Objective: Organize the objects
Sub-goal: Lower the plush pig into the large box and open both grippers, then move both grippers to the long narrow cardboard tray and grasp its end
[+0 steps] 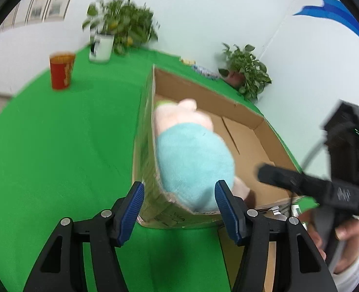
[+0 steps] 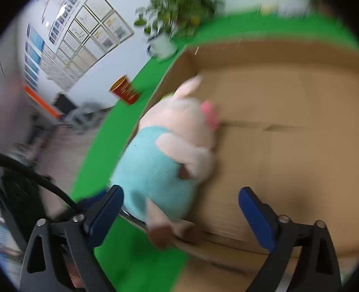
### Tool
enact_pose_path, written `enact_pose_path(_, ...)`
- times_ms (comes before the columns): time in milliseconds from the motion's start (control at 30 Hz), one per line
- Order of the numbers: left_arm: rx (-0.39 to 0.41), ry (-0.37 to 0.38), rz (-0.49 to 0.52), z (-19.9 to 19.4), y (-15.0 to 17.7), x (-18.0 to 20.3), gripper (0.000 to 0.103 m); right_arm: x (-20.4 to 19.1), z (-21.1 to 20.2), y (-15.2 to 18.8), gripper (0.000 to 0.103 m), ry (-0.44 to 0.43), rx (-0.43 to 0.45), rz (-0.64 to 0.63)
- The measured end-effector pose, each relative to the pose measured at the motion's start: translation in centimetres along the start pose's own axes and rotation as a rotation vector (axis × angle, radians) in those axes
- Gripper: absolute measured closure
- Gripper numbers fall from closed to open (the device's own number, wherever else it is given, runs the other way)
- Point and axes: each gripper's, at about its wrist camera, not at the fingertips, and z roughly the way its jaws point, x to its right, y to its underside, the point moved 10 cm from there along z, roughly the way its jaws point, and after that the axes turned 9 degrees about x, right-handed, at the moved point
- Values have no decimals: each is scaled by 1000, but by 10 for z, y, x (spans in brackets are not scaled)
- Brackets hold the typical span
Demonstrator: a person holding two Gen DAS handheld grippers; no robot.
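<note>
A cardboard box [image 1: 247,146] stands open-topped on the green table [image 1: 57,146]. Inside it, against the left wall, lies a plush pig [image 1: 194,160] in a teal outfit, feet toward the near rim. My left gripper [image 1: 179,194] straddles the box's near corner, one pad against the outer left wall and the other over the front rim beside the plush, gripping that corner. In the right wrist view my right gripper [image 2: 179,206] hangs open above the near rim. The plush pig [image 2: 169,155] lies just ahead of its fingers, untouched. The cardboard box [image 2: 289,126] fills that view.
A red paper cup [image 1: 62,70] stands at the far left. A plant in a white pot [image 1: 101,47] and a second plant [image 1: 245,73] line the far edge, with small packets [image 1: 203,70] between them. A person's hand [image 1: 350,231] holds the right tool's black body [image 1: 345,189].
</note>
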Motion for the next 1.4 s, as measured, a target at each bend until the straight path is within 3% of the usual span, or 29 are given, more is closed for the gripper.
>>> enact_pose_path(100,77,-32,80,-24,-11,18,27,14,-41,9,1,155,109,-49)
enact_pose_path(167,126,-42,103,-40,-15,32,13,19,-59,22,1,201,142,-54)
enact_pose_path(267,177,-38,121,-58,-15,52,5,30,-82,44,1,234,170,-38)
enact_pose_path(400,187,-18,138,-71,-2,81,5,41,-103,67,1,276,196,-18)
enact_pose_path(767,55,60,144,-69,56,134,6,36,-130,97,1,239,192,-27)
enact_pose_path(1100,-61,111,113,-72,97,137,8,8,-146,142,1,143,146,-48)
enact_pose_path(1233,-137,177,1,-66,122,124,21,-13,-148,168,1,112,114,-88)
enact_pose_path(1400,-193,194,-52,-62,143,109,28,-42,-143,184,1,105,108,-173)
